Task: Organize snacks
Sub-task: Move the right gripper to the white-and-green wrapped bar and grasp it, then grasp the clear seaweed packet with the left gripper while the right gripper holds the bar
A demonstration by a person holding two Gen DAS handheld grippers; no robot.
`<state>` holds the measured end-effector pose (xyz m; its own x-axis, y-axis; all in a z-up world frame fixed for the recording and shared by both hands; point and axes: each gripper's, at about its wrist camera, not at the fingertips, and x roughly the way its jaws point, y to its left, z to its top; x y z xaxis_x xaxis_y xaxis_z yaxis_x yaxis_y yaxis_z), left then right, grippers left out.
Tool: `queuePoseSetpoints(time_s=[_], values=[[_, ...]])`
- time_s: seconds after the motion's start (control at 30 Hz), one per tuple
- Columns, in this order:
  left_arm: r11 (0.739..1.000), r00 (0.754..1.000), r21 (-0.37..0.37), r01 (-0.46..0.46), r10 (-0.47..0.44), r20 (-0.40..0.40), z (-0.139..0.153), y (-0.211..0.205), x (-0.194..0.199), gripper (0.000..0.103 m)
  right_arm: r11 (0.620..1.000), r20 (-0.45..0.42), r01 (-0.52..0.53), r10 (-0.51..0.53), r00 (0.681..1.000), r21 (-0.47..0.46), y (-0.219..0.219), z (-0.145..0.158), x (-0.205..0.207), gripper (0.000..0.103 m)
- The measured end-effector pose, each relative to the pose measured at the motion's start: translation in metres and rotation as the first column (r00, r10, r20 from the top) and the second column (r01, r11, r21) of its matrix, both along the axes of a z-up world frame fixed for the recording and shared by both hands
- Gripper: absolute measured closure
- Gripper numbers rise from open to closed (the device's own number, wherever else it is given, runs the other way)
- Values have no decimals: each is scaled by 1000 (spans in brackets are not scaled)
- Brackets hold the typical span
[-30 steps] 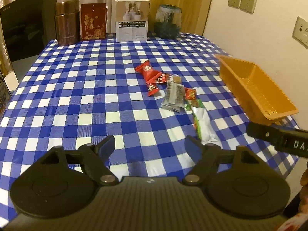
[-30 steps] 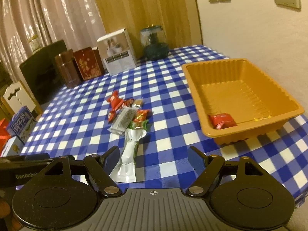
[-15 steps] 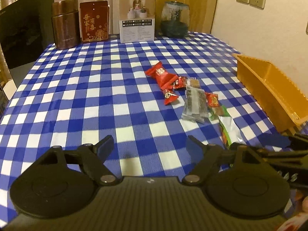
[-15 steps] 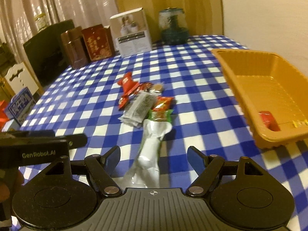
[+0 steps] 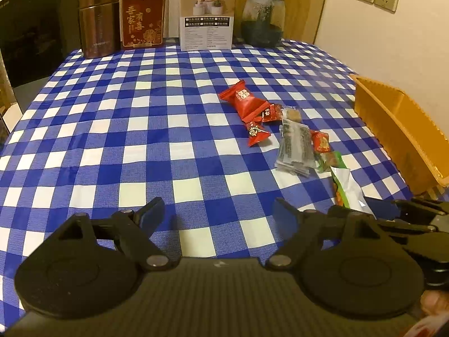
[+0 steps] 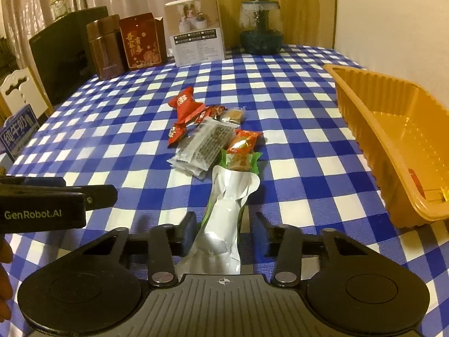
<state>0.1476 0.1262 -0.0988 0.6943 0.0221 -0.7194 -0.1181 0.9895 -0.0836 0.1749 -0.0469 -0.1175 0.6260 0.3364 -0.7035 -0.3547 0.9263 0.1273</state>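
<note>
My right hand-held gripper (image 6: 223, 234) was closing its jaws around the near end of a long silver packet (image 6: 224, 219) with a green edge. The packet lay between the two fingers; the left pad sat right against its side, while a gap showed at the right pad, so the jaws had not yet clamped it. The packet rested on the blue-and-white checked surface (image 6: 294, 106) and pointed away from me toward a small heap of snacks: a grey-and-clear packet (image 6: 206, 146), an orange-red sweet (image 6: 244, 140), a big red sweet (image 6: 186, 106), a smaller red one (image 6: 175, 134) and a brown candy (image 6: 233, 115).

An orange tray (image 6: 393, 129) stood to the right of the heap, near the wall, with something red partly visible inside it.

My left hand-held gripper (image 5: 217, 213) hung wide open over bare checks, with nothing between its fingers, left of the silver packet (image 5: 348, 188).

Along the far edge of the surface stood a brown canister (image 5: 98, 19), a red box (image 5: 141, 18), a white carton (image 5: 207, 15) and a glass jar (image 5: 262, 19).
</note>
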Motion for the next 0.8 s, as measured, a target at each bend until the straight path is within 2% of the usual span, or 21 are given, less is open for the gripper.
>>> queuePoseSetpoints(time_s=[0.2, 0.33, 0.57, 0.73, 0.8], values=[[999, 1000, -39, -1, 1, 1, 2, -1, 0, 21, 1000, 2, -19, 19, 1000, 3, -5, 3, -3, 72], [998, 1000, -56, 2, -2, 9, 5, -3, 3, 21, 1000, 50, -12, 12, 999, 5, -16, 13, -10, 72], [992, 992, -64, 111, -107, 66, 9, -20, 31, 22, 997, 77, 65, -68, 995, 43, -39, 23, -1, 72], [982, 982, -52, 180, -176, 65, 2, -36, 58, 29, 996, 56, 82, -84, 995, 37, -44, 18, 4, 72], [979, 979, -47, 199, -196, 56, -2, -42, 67, 37, 996, 50, 86, -88, 995, 38, -46, 16, 6, 72]])
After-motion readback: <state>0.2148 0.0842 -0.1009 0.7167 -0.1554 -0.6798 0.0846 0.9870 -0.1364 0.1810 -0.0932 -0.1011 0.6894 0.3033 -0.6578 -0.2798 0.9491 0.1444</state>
